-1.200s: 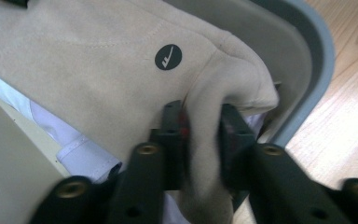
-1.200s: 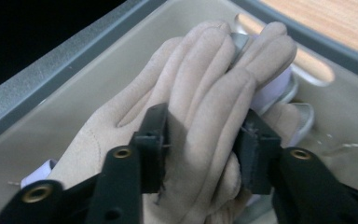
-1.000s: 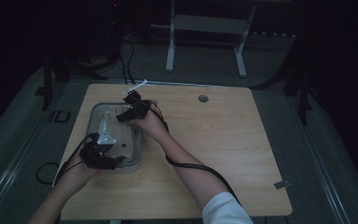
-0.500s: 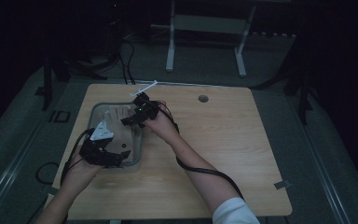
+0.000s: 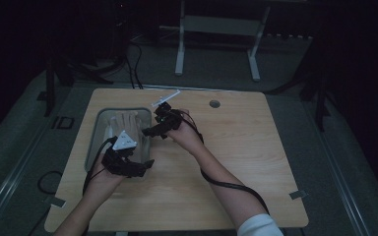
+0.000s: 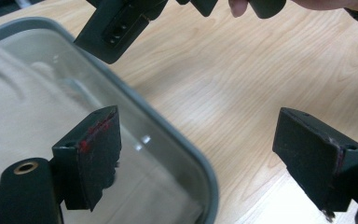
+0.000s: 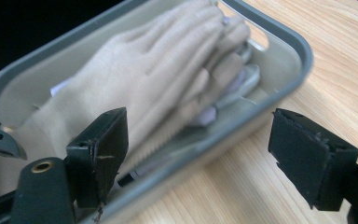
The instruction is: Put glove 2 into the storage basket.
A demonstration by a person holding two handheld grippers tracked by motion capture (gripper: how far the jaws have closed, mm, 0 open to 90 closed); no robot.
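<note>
Dim room, wooden desk point(image 5: 256, 162) lit from above. A grey tray point(image 5: 94, 142) sits on the desk's left part, long side running away from the person. A pale beige glove point(image 7: 135, 84) lies inside the tray, fingers flat and together, pointing toward the tray's far end; in the high view it shows as a pale shape in the far half point(image 5: 123, 119). Something pale purple and grey lies under the glove's fingertips, too blurred to name.

Left gripper point(image 5: 128, 164) hangs over the near right corner of the tray. Its jaws have just been opening and now stand spread wide, nothing between them. In the left gripper view one jaw hangs over the tray's inside, the other over bare desk, with the tray's grey rim point(image 6: 186, 154) running between them. Untouched, as far as can be told.

Right gripper point(image 5: 155, 129) hangs at the tray's right side, near its far end, pointing toward the tray. Its jaws have also just been opening and stand spread, empty. In the right gripper view the tray's wall point(image 7: 242, 126) crosses the gap between them, the glove beyond it, apart from both jaws.

A small white strip point(image 5: 166, 98) lies on the desk just beyond the right gripper. A round grommet hole point(image 5: 214, 104) sits near the desk's far edge
</note>
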